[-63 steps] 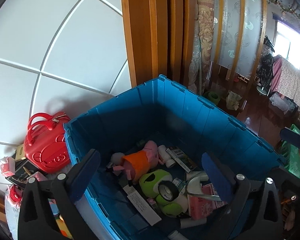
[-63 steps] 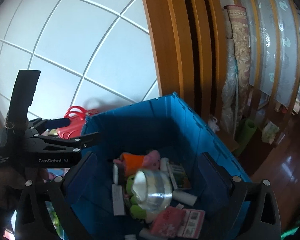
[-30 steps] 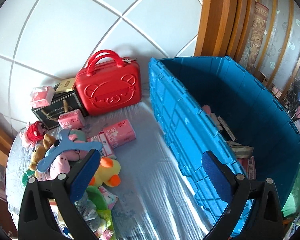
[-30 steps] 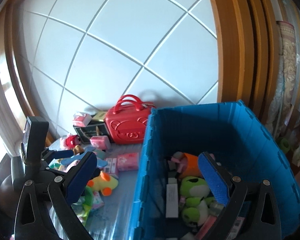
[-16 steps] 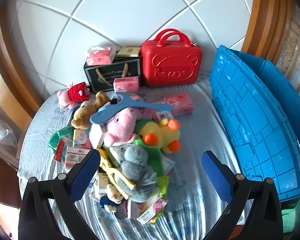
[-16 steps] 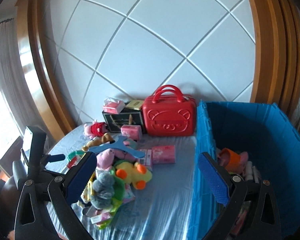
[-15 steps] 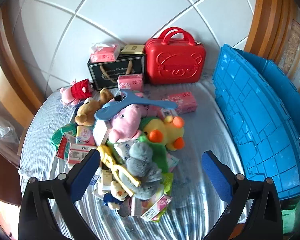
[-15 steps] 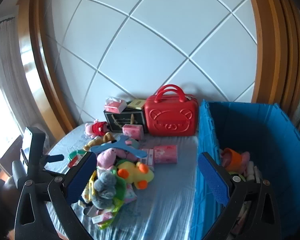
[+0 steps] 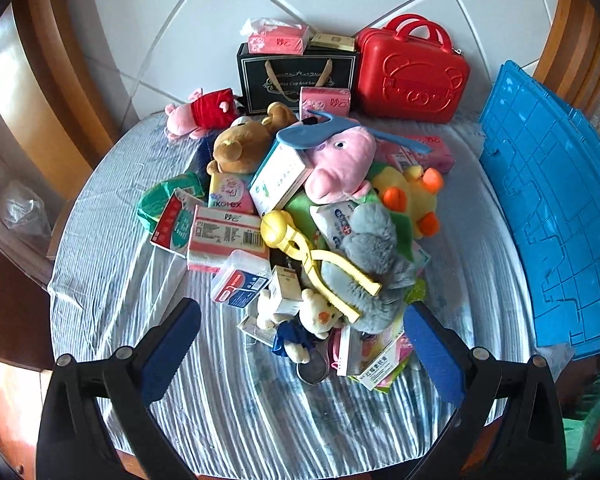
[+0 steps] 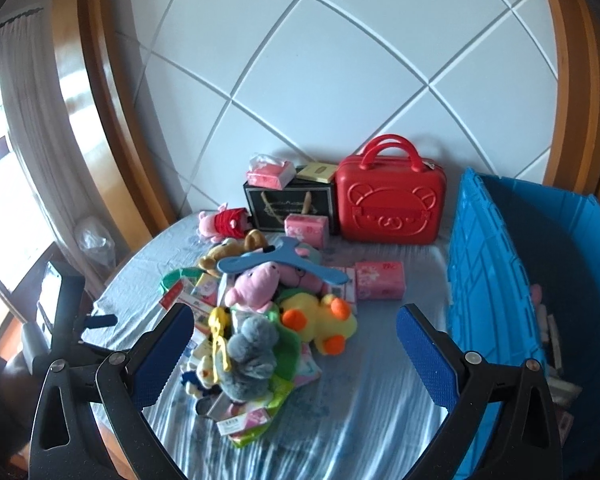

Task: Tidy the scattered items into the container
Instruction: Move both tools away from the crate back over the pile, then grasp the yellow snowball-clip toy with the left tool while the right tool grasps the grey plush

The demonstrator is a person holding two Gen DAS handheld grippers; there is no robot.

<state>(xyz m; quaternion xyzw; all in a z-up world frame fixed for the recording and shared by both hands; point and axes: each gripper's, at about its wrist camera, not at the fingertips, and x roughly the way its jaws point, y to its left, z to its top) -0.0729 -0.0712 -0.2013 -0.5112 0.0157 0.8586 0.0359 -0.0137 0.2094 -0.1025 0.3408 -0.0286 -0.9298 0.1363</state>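
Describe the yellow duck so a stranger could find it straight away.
Start at the blue crate on the right, then look left to the toy pile on the striped cloth. The yellow duck lies on the pile's crate-side edge, below the pink pig plush. It alone is bright yellow with orange beak and feet.

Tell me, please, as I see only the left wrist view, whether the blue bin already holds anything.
Observer: Yes, the right wrist view looks inside the blue bin and shows several small items on its floor.
Operator: Thank you; is the right tool carrying anything?
Observer: No, the right tool is open and empty, above the toy pile.
Operator: Can you see my left tool there?
Observer: Yes, the left tool appears at that view's left edge, left of the pile.
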